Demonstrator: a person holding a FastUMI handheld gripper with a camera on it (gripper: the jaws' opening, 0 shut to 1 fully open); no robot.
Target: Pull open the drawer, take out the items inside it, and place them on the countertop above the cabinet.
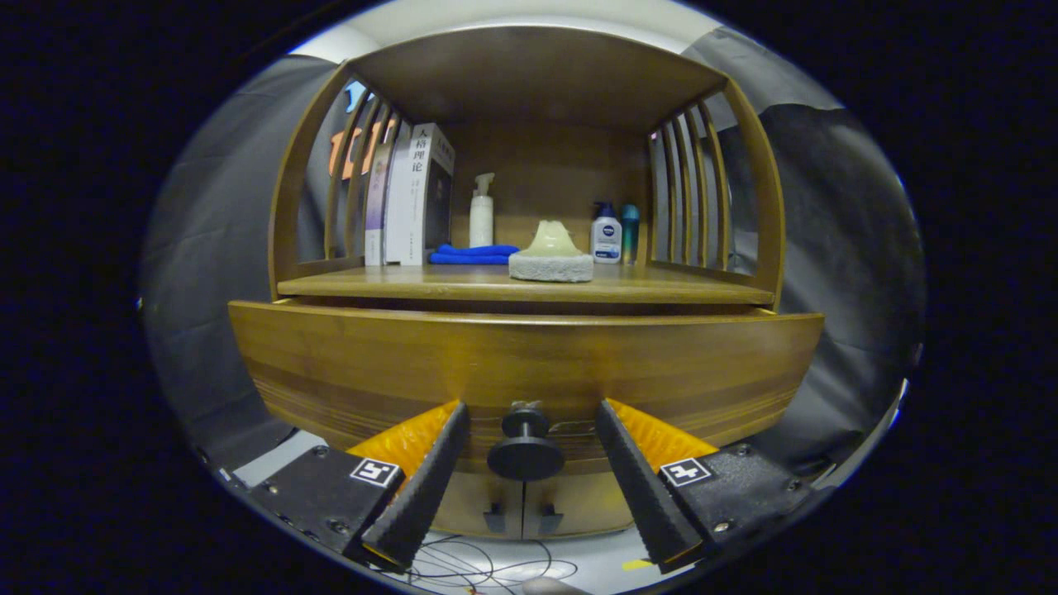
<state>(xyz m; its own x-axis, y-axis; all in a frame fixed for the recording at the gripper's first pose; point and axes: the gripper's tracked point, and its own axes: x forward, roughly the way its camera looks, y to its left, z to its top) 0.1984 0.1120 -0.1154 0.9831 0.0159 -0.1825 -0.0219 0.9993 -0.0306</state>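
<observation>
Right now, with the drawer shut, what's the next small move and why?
Probably close the hand-held gripper on the drawer knob. Its fingers stand open on either side of the knob without touching it, and the drawer front sits flush, so it needs a grip before any pull.

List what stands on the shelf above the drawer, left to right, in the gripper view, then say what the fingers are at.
Books → white pump bottle → grey sponge → white lotion bottle → teal bottle. The gripper is open, its fingers either side of the drawer knob, not touching it.
</observation>
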